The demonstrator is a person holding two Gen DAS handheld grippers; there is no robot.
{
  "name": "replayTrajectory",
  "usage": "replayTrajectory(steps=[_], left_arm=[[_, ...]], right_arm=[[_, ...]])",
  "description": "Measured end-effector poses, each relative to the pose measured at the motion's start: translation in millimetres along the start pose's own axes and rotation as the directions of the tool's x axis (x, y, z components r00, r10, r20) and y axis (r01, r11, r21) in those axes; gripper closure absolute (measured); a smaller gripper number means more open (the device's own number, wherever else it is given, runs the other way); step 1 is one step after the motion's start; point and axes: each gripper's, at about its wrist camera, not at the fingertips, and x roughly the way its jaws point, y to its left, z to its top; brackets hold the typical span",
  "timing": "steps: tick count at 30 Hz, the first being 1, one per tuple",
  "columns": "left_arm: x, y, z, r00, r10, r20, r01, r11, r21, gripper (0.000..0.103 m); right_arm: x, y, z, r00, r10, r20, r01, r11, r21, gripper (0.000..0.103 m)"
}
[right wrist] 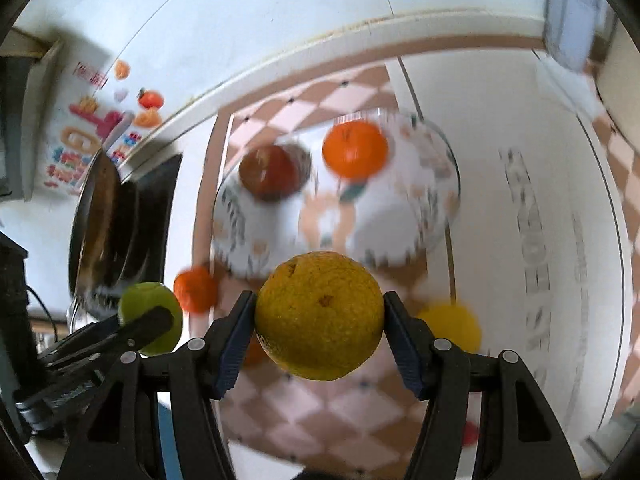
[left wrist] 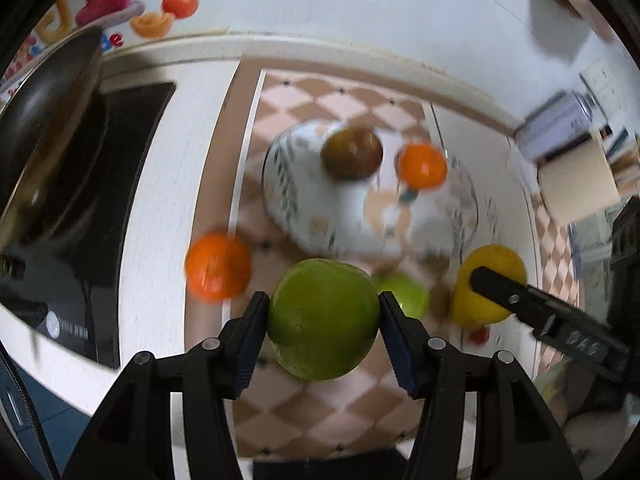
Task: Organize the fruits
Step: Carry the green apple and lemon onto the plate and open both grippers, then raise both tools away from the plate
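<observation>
left gripper (left wrist: 323, 320): fingers clamping a green fruit (left wrist: 323, 318), lifted above the mat.
right gripper (right wrist: 320, 322): fingers pressing on a yellow-orange citrus (right wrist: 320, 316), also off the surface.
fruits: two on the plate (left wrist: 288, 184) ahead of both fingers, a dark one (left wrist: 352, 153) and an orange (left wrist: 423, 165); on the mat, one orange (left wrist: 218, 266) left of the left fingers, a second green fruit (left wrist: 408, 294) just right of them, a yellow one (right wrist: 452, 326) right of the right fingers.
surface: checkered mat (left wrist: 340, 408) on a white counter (left wrist: 168, 216).
room: pan (left wrist: 44, 120) on a black hob (left wrist: 120, 152) at far left; stickers (left wrist: 120, 4) on the wall.
edges: mat's left border is running just beside the left-hand orange.
</observation>
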Motion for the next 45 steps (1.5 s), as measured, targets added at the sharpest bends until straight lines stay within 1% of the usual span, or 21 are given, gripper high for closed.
replayTrajectory(steps=[2, 5, 7, 9, 11, 17, 19, 20, 21, 22, 24, 26, 28, 29, 31, 33, 34, 35, 37, 40, 45], left_arm=[[14, 1, 25, 1.000, 0.001, -0.011, -0.002, 1.000, -0.025, 0.050], [39, 2, 48, 0.997, -0.033, -0.077, 0.027, 0.997, -0.077, 0.050], [64, 4, 62, 0.988, -0.067, -0.136, 0.051, 0.992, -0.116, 0.050], [84, 9, 71, 0.979, -0.087, -0.185, 0.058, 0.986, -0.156, 0.050], [98, 13, 75, 0.971, -0.091, -0.222, 0.050, 0.982, -0.183, 0.050], [118, 18, 75, 0.956, -0.104, -0.273, 0.044, 0.975, -0.216, 0.050], [121, 19, 74, 0.953, -0.117, -0.279, 0.053, 0.973, -0.224, 0.050], [122, 19, 73, 0.953, -0.122, -0.279, 0.057, 0.971, -0.231, 0.050], [123, 19, 74, 0.952, -0.125, -0.280, 0.057, 0.970, -0.237, 0.050], [123, 19, 73, 0.952, -0.129, -0.279, 0.060, 0.969, -0.241, 0.048], [119, 20, 74, 0.955, -0.133, -0.265, 0.067, 0.967, -0.244, 0.040], [112, 19, 75, 0.960, -0.128, -0.249, 0.069, 0.969, -0.236, 0.036], [104, 20, 76, 0.965, -0.117, -0.234, 0.063, 0.973, -0.224, 0.030], [100, 19, 76, 0.968, -0.104, -0.226, 0.055, 0.975, -0.215, 0.027], [89, 19, 75, 0.978, -0.066, -0.199, 0.028, 0.982, -0.187, 0.027], [78, 15, 72, 0.985, -0.006, -0.173, -0.020, 0.989, -0.148, 0.024], [73, 12, 69, 0.987, 0.027, -0.158, -0.047, 0.991, -0.121, 0.020], [69, 12, 66, 0.988, 0.052, -0.146, -0.068, 0.992, -0.103, 0.014], [58, 9, 59, 0.987, 0.114, -0.113, -0.121, 0.991, -0.064, 0.013], [46, 5, 48, 0.985, 0.155, -0.074, -0.158, 0.987, -0.035, 0.013], [23, -3, 30, 0.982, 0.186, -0.017, -0.186, 0.982, -0.013, 0.013]], right_arm=[[21, -3, 18, 1.000, 0.021, -0.022, -0.021, 0.999, 0.026, 0.037], [50, -6, 32, 0.998, 0.044, -0.053, -0.041, 0.998, 0.053, 0.037], [67, -6, 37, 0.995, 0.065, -0.071, -0.060, 0.996, 0.070, 0.037], [79, -8, 41, 0.992, 0.089, -0.085, -0.082, 0.993, 0.085, 0.037], [90, -8, 44, 0.990, 0.104, -0.099, -0.095, 0.991, 0.094, 0.037], [110, -14, 47, 0.979, 0.157, -0.130, -0.138, 0.980, 0.142, 0.036], [111, -18, 49, 0.974, 0.174, -0.145, -0.151, 0.976, 0.157, 0.032], [110, -18, 49, 0.973, 0.176, -0.147, -0.153, 0.976, 0.155, 0.032], [108, -19, 49, 0.973, 0.176, -0.149, -0.153, 0.977, 0.149, 0.028], [107, -17, 50, 0.975, 0.165, -0.151, -0.144, 0.980, 0.140, 0.028], [101, -16, 49, 0.979, 0.138, -0.149, -0.120, 0.985, 0.124, 0.028], [93, -16, 49, 0.984, 0.113, -0.137, -0.099, 0.989, 0.105, 0.028], [82, -14, 47, 0.991, 0.067, -0.118, -0.058, 0.996, 0.075, 0.028], [75, -12, 46, 0.994, 0.025, -0.105, -0.020, 0.999, 0.050, 0.027], [63, -8, 42, 0.995, -0.060, -0.082, 0.061, 0.998, 0.001, 0.013], [51, -2, 37, 0.987, -0.155, -0.044, 0.152, 0.987, -0.057, 0.012], [45, 0, 34, 0.981, -0.192, -0.029, 0.190, 0.979, -0.074, 0.012], [39, 2, 31, 0.975, -0.224, -0.013, 0.222, 0.971, -0.089, 0.011], [29, 6, 25, 0.963, -0.270, 0.016, 0.270, 0.957, -0.106, 0.008], [15, 8, 15, 0.945, -0.322, 0.052, 0.326, 0.938, -0.120, 0.008], [-11, 11, -1, 0.934, -0.344, 0.096, 0.353, 0.928, -0.116, 0.008]])
